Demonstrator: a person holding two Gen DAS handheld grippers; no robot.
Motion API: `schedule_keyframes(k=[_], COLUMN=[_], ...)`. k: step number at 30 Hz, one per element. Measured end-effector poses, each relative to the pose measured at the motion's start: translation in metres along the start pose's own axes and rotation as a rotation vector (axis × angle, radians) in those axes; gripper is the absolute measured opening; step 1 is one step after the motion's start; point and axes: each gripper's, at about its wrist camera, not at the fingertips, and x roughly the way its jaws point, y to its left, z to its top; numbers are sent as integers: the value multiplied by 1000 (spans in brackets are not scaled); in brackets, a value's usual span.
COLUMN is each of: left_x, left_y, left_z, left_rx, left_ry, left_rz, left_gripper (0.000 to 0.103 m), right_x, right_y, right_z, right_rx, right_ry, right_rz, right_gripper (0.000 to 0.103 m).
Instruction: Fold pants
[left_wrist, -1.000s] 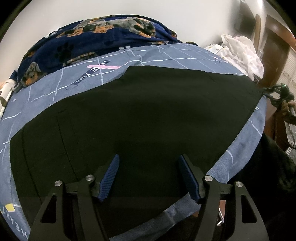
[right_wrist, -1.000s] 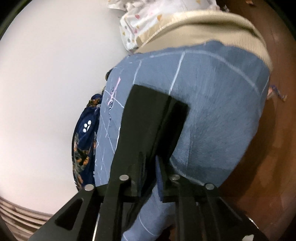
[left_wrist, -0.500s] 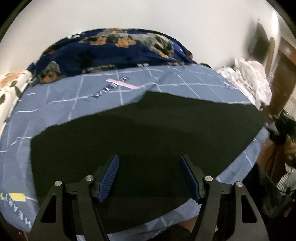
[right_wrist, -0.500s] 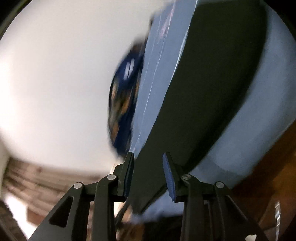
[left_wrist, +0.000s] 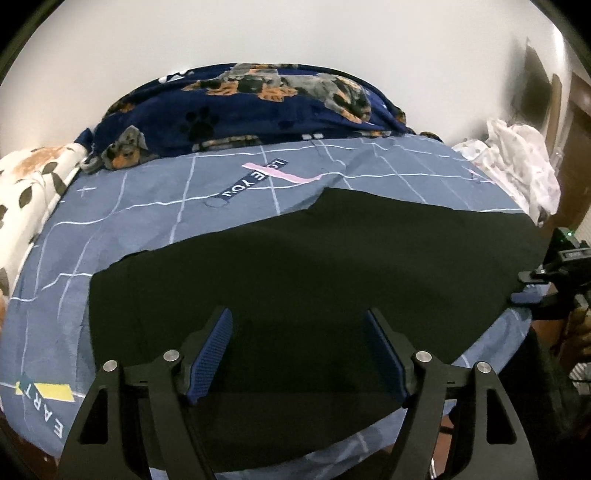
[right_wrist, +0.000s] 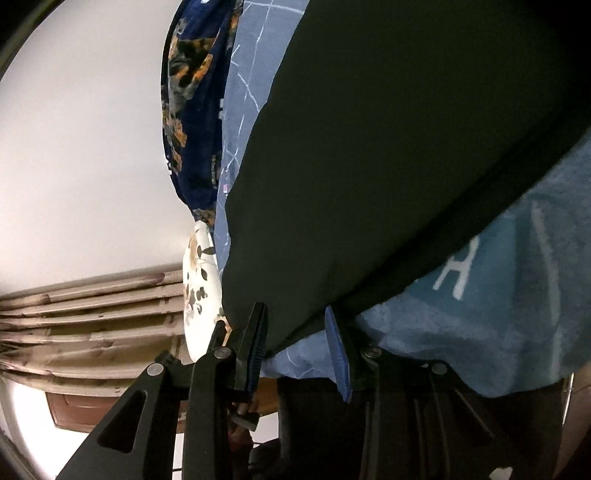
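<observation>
Now the black pants (left_wrist: 303, 280) lie spread flat across the blue grid-lined bedsheet (left_wrist: 155, 221) on the bed, one long dark slab running from the near-left corner out to the right-hand edge. The left tongs (left_wrist: 299, 354) hover above the near edge, jaws spreading wider and nothing between them. Over on the right, the right tongs (right_wrist: 295, 347) sit released at the pants' end by the mattress edge; the hem looks to lie in the gap, though no pad presses on it.

My read: this is the set-up for the next fold. To do it well, each pair of tongs should bite a corner through both layers, deep enough not to slip, then lift together and carry the edge evenly across. Keep clear of the sheet beneath, because pinching it would drag everything. The dog-print blanket (left_wrist: 236, 110) behind stays out of it.
</observation>
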Motion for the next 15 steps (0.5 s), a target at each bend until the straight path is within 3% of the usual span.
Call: schedule_keyframes(k=[8,9,10,11,15], left_x=[2,3,4,4,5], left_y=[0,-1,-1,-2,-2], left_z=[0,-1,-1,-2,-3], left_rx=[-25,-22,-19,-14,-8], left_ry=[14,17,19,22,27], left_rz=[-25,-23,-20,-16,-5], left_gripper=[76,76,76,76,76], right_x=[9,8,10,11,11], right_y=[-1,0,2,3,-3], right_z=[-3,-4,-5,-5,-8], right_rx=[34,27,18,13,14], right_ry=[-61,-73,-82,-89,-103], right_rz=[-35,-44,-58,-75,-102], right_gripper=[33,28,14,7,4])
